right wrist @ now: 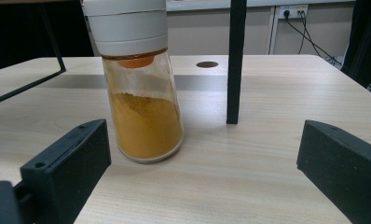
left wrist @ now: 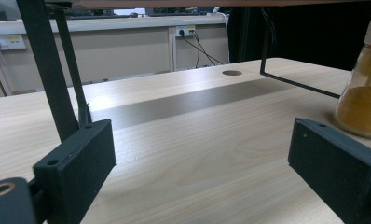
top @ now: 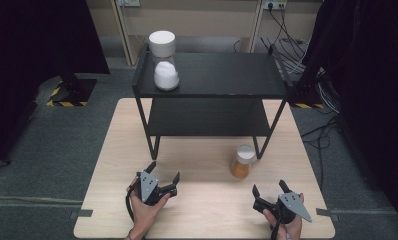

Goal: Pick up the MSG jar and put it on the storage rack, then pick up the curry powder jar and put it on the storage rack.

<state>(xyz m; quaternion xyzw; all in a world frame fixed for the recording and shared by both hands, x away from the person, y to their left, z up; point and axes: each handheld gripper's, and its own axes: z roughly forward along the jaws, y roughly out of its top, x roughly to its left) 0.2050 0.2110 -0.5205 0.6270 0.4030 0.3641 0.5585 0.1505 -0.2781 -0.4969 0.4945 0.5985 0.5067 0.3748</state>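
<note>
A glass shaker of orange powder (top: pixel 241 162) with a white lid stands upright on the wooden table (top: pixel 197 210), just left of the black shelf's front right leg (top: pixel 263 145). In the right gripper view the shaker (right wrist: pixel 144 98) stands a short way ahead, left of centre. My right gripper (top: pixel 269 189) is open and holds nothing, below and right of the shaker. My left gripper (top: pixel 163 171) is open too, near the table's front left; its view catches the shaker (left wrist: pixel 363 88) at the right edge. A jar of white powder (top: pixel 164 60) with a white lid stands on the shelf's top left.
The black two-tier shelf (top: pixel 212 82) spans the far half of the table, with its lower tier (top: pixel 207 120) bare. Its front left leg (left wrist: pixel 51 70) rises close ahead of the left gripper. Cables (top: pixel 287 47) lie on the floor at the back right.
</note>
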